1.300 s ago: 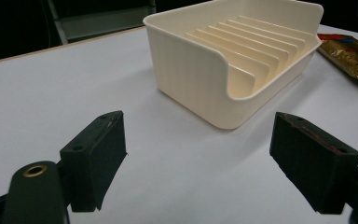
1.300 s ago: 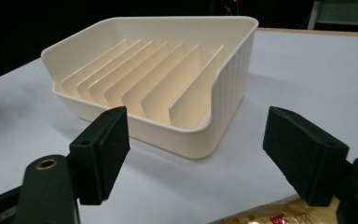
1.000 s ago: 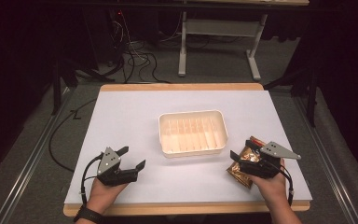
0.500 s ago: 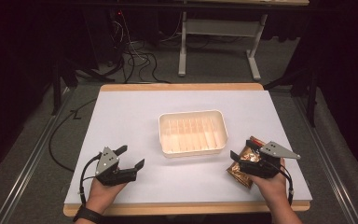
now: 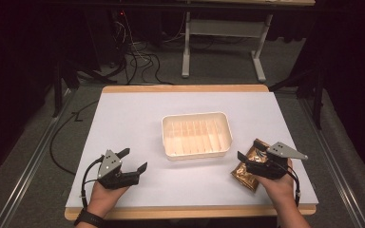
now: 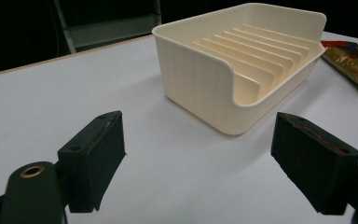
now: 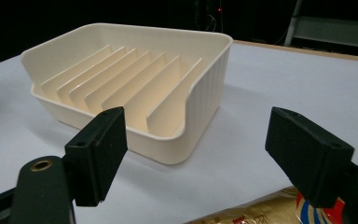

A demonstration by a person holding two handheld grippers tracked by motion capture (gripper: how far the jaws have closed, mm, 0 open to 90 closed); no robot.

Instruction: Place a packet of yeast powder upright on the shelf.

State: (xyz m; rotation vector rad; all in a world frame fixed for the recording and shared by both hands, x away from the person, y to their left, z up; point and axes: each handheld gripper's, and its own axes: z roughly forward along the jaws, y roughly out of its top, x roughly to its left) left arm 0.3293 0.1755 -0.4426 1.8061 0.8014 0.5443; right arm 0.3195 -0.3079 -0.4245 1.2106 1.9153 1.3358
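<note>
Resting low on a white-covered table (image 5: 138,114), a person's left gripper (image 5: 132,160) and right gripper (image 5: 248,151) are both gaping wide and gripping nothing, each pointing in toward the cream ribbed tray (image 5: 197,134) that is sitting empty between them at the table's centre. The right gripper is hovering directly over a gold foil packet (image 5: 245,174) that is lying flat just beside the tray's right end, a placement suggesting the packet is the thing about to be lifted. The left gripper is idling well apart from it, apparently waiting.
</note>
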